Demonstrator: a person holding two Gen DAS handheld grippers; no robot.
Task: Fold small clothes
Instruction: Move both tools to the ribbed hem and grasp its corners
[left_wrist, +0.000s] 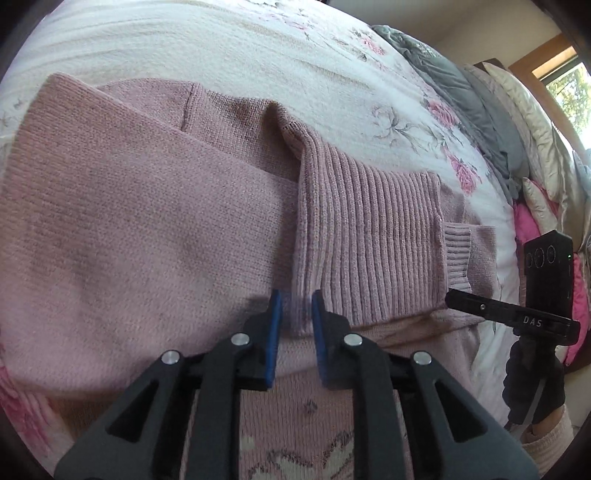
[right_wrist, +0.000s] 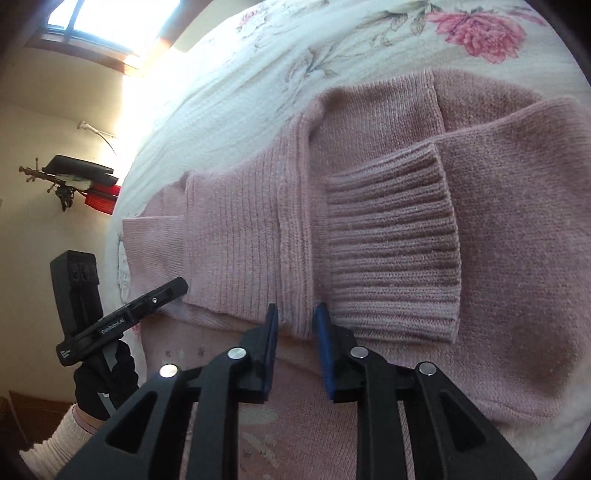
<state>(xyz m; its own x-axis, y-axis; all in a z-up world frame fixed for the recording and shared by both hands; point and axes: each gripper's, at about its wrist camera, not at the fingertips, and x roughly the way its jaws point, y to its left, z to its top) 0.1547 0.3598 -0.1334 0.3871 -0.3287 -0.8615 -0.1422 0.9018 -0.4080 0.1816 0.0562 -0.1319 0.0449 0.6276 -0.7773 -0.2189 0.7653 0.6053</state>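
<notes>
On the floral bedspread (left_wrist: 258, 48) lies the pink sweater (left_wrist: 147, 229), sleeves folded across it, with the left gripper (left_wrist: 297, 314) and right gripper (right_wrist: 295, 321) both spread slightly at its ribbed hem, pinching nothing.

both wrist views look down, close, sharing the pink sweater (left_wrist: 147, 229).

You see a dusty pink knit sweater (left_wrist: 147, 221) with ribbed cuffs (right_wrist: 391, 251), a white bedspread (left_wrist: 221, 48) printed with pink flowers, your black grippers' blue pads (left_wrist: 275, 332), grey bedding (left_wrist: 461, 92), a black glove (right_wrist: 99, 380).
</notes>
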